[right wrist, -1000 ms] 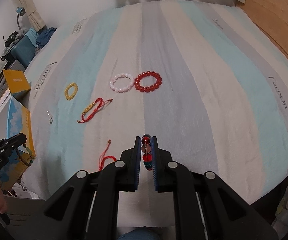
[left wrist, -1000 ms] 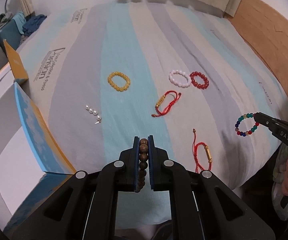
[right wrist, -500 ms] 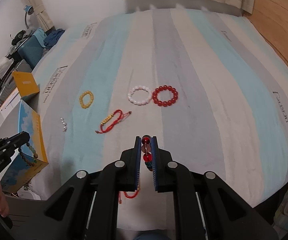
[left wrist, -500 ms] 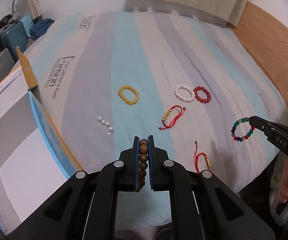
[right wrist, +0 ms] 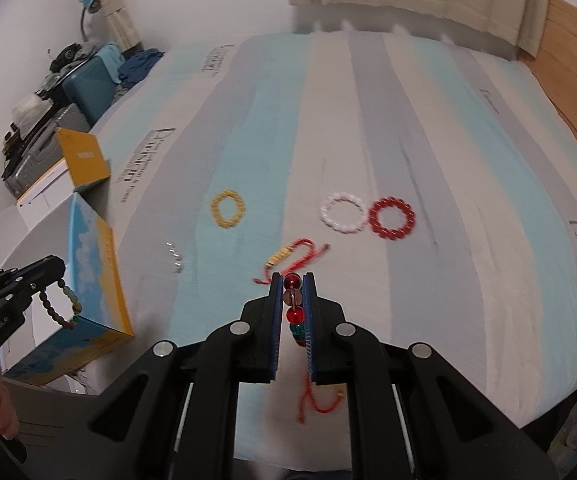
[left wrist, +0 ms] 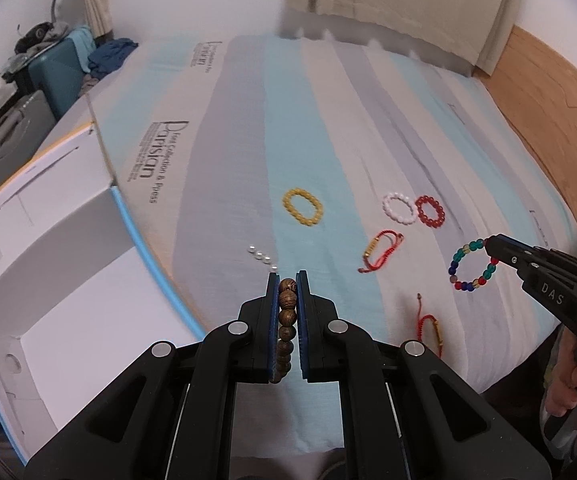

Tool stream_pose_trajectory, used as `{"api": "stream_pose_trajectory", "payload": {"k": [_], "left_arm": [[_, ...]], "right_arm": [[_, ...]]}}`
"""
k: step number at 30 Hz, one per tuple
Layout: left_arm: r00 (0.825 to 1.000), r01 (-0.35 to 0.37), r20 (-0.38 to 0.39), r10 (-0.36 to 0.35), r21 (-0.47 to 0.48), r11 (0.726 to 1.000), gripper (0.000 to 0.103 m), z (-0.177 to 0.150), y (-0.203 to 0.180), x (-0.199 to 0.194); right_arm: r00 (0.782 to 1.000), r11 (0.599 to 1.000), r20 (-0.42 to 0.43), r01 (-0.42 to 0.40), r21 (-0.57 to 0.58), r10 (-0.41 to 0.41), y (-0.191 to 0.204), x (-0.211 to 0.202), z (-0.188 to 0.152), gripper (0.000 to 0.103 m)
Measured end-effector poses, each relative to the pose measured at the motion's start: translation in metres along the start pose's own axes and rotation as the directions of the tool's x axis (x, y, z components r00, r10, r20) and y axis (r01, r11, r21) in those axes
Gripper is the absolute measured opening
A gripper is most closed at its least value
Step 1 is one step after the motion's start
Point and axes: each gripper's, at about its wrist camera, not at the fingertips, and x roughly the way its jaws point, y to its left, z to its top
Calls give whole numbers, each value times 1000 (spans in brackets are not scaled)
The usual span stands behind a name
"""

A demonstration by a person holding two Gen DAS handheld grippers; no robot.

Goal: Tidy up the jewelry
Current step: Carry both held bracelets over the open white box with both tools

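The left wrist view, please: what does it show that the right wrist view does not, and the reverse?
Only the left wrist view: the multicolour bracelet hanging as a whole loop from the right gripper, and the box's white inside. Only the right: the wooden bracelet hanging whole, and the box's blue-and-yellow outside. Both: the yellow, white and red bracelets on the bed.

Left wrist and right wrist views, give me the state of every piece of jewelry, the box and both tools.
Left tool: shut on wooden bracelet.
Right tool: shut on multicolor bracelet, which dangles.
Yellow bracelet: flat on bed.
White bracelet: flat, beside red bracelet.
Two red cord bracelets: loose on bed.
Pearls: on bed.
Box: open.
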Motion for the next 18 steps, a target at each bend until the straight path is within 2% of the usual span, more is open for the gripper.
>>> {"api": "stream_pose_trajectory", "payload": {"k": [9,18], "left_arm": [[999,-20,28,21,-42,999,7,-3,42,-26],[997,-68,38,72,-97,993,7,-16,92,-50]], "right_arm": [[999,997,10,-44,-62,45,62,-2,12,9],[995,986,15,-98,-136,101,129,-4,16,9]]}}
